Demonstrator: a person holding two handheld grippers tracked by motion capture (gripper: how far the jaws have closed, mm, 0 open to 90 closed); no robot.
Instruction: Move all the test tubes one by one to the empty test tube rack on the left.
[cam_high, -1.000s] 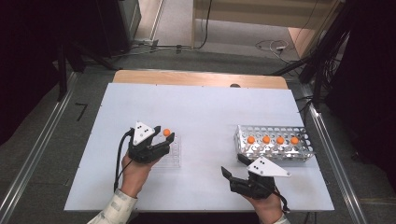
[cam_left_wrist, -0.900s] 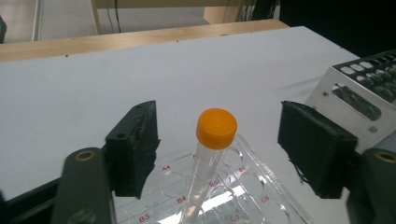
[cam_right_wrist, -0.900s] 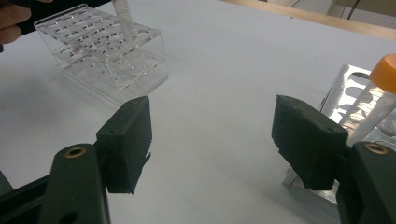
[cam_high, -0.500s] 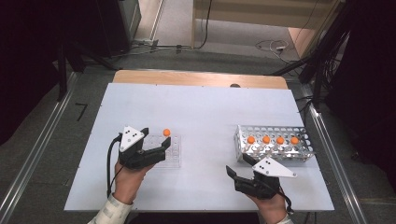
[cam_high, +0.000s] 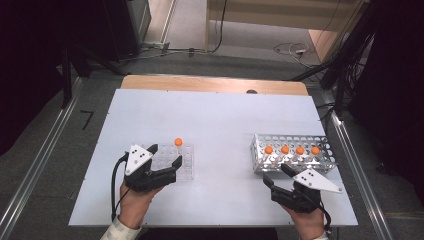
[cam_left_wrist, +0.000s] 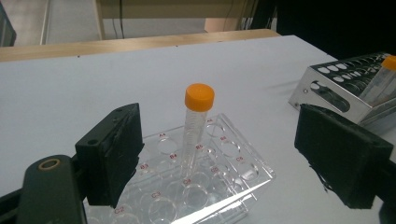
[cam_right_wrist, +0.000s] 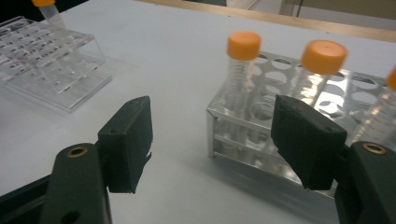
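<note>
An orange-capped tube (cam_high: 178, 142) (cam_left_wrist: 196, 122) stands upright in a back hole of the clear plastic rack (cam_high: 186, 169) (cam_left_wrist: 243, 179). My left gripper (cam_high: 165, 155) (cam_left_wrist: 229, 154) sits just short of it, open. Its jaws have just been opening, and the tube stands free beyond the tips with no pad touching it. A metal rack (cam_high: 325, 159) (cam_right_wrist: 233, 140) at the right holds several orange-capped tubes (cam_high: 269, 150) (cam_right_wrist: 242, 70) in its front row. My right gripper (cam_high: 275, 173) (cam_right_wrist: 215, 140) is open at the rack's near left corner, holding nothing.
The white tabletop (cam_high: 220, 120) stretches wide behind and between the two racks. A wooden strip (cam_high: 210, 84) runs along its far edge. Metal rails and cables lie on the floor at both sides. The metal rack (cam_left_wrist: 345, 84) shows far right in the left gripper view.
My left gripper let go of the tube, left it standing in the clear rack, and drew back toward the near edge. My right gripper slid right, closer to the metal rack.
</note>
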